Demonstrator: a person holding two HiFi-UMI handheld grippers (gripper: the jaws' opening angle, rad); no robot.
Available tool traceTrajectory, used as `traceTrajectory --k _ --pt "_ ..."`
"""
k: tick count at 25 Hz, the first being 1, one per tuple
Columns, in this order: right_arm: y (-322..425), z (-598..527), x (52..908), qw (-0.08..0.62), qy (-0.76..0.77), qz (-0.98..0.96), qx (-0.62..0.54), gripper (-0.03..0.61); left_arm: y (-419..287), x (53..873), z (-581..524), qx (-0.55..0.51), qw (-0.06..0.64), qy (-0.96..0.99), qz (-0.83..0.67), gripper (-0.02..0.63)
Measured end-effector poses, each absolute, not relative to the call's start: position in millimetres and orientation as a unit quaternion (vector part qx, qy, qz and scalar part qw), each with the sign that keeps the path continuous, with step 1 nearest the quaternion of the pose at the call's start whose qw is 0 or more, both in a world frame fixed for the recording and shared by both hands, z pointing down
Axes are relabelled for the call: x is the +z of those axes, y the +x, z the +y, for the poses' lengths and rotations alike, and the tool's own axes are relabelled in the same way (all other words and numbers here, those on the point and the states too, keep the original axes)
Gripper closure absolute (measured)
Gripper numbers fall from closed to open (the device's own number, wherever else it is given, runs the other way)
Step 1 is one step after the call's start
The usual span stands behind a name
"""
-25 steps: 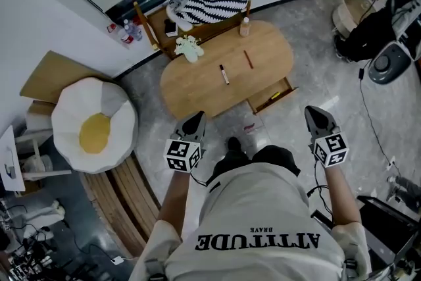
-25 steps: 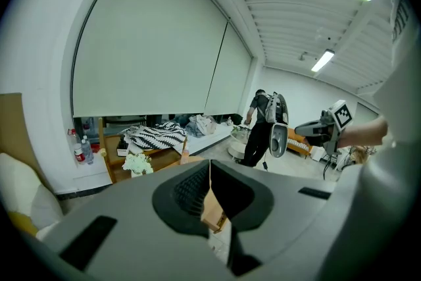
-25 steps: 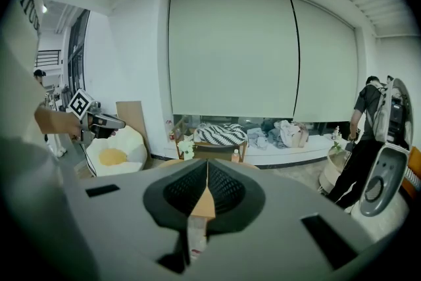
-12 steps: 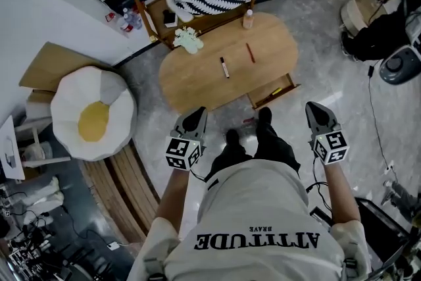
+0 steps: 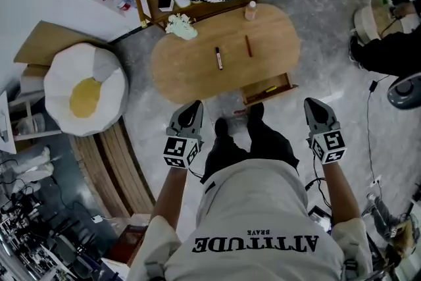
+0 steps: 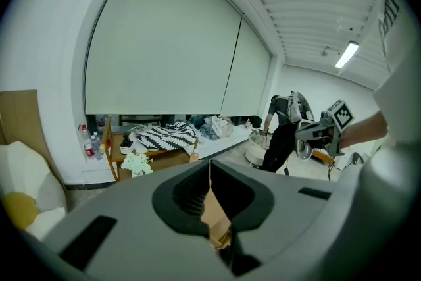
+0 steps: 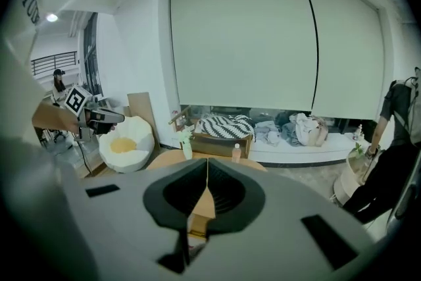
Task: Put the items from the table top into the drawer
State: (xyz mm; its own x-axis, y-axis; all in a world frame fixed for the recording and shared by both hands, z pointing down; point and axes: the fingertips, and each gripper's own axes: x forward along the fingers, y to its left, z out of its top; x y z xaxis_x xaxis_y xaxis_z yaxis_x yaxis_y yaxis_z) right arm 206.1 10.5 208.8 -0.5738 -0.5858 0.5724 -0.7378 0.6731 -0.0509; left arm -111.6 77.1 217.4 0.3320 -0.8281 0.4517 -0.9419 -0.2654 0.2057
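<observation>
Progress is judged to be slight. The drawer is seen pulled open under the near right edge of the oval wooden tabletop, and one small yellow item is seen lying inside it; what kind of item it is cannot be told.

Four things are left on the tabletop. A dark marker is found near the middle, and a reddish-brown pen lies just to its right, apart from it. A small bottle is stood upright at the far edge, and a white bunch of flowers is set at the far left edge.

Neither tool is engaged with any of them. The left claw is held clenched with nothing between its jaws, as is confirmed in the left gripper view. The right claw is likewise seen clenched and empty in the right gripper view. Both are held above the floor on the near side of the tabletop, well apart from the marker and the pen, and pointed toward them.

Most of the work is therefore judged to be undone: each remaining thing is yet to be gripped, carried to the near right edge and released into the drawer.
</observation>
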Motion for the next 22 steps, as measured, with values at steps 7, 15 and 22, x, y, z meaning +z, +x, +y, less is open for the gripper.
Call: traceTrajectory --k 7,15,22 --pt "223 -45 259 0.277 0.353 -0.883 0.136 0.557 -88 266 26 0.135 0.225 0.765 -0.588 0.591" --pt "221 -73 316 0.301 0.309 -0.887 0.164 0.557 -71 307 14 0.153 0.244 0.746 -0.601 0.59" --pt "207 -91 370 0.32 0.268 -0.891 0.178 0.557 -79 357 0 0.165 0.262 0.728 -0.612 0.589"
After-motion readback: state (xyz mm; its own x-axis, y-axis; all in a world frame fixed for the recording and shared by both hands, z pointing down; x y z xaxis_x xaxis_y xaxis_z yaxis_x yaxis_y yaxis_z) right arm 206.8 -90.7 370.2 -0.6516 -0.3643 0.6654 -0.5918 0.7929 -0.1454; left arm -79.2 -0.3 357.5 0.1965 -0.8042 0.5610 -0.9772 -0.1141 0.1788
